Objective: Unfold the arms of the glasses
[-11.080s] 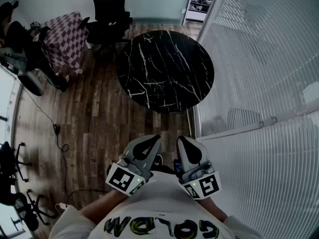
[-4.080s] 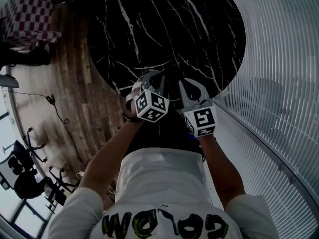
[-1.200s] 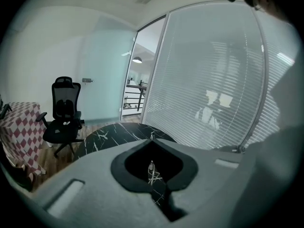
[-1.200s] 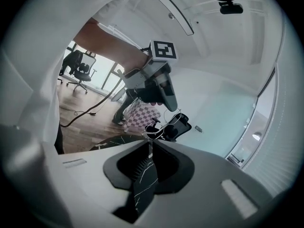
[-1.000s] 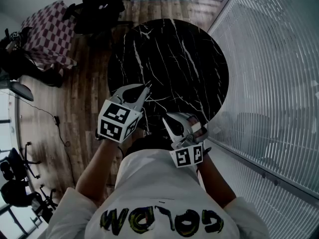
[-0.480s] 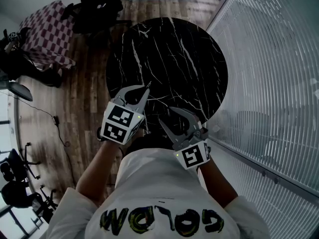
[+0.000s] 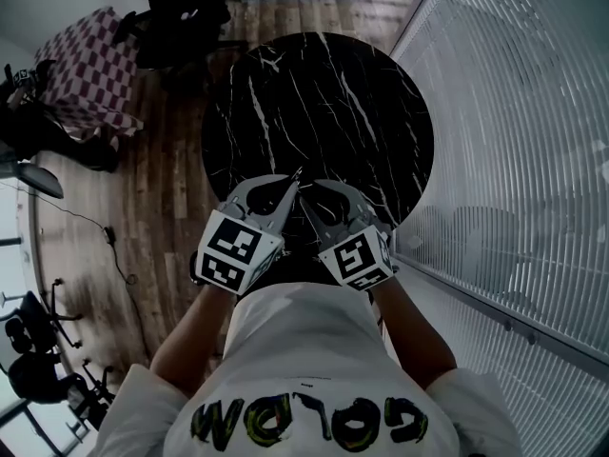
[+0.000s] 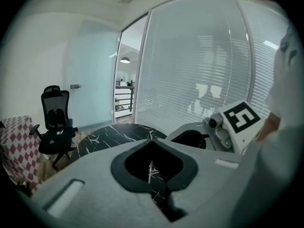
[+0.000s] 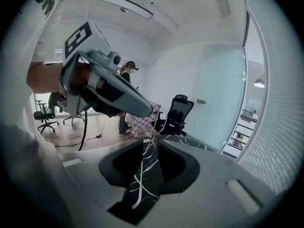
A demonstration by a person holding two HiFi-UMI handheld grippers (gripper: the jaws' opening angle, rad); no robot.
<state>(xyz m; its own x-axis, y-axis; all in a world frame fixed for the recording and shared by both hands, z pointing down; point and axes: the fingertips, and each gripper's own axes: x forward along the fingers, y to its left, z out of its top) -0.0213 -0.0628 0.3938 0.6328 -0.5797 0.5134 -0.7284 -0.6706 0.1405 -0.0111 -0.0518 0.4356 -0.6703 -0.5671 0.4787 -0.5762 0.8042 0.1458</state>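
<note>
Head view is taken from high, aimed steeply down at the table (image 7: 324, 103) far below. Left gripper view is taken low behind its jaws, aimed over the table at the chair (image 8: 56, 122). Right gripper view: same, turned more left, w/ the left gripper (image 9: 148, 109) close by. Table & chair are shared by all 3.

**Glasses** (image 7: 299, 172): one pair, with a thin pale wire frame.
- **Detail:** The frame is so fine that the lenses and hinges cannot be made out.
- **Position:** They are held in the air over the near edge of the black marble table (image 7: 324, 93), where the two gripper tips meet.
- **Left gripper** (image 7: 291, 183): Its jaws are pressed together on one strand, which sticks up past the tips.
- **Right gripper** (image 7: 305, 196): Looped strands of the frame stand between its jaws, which are closing with a gap left.
- **Arms:** Whether they are folded or spread cannot be told.
</note>
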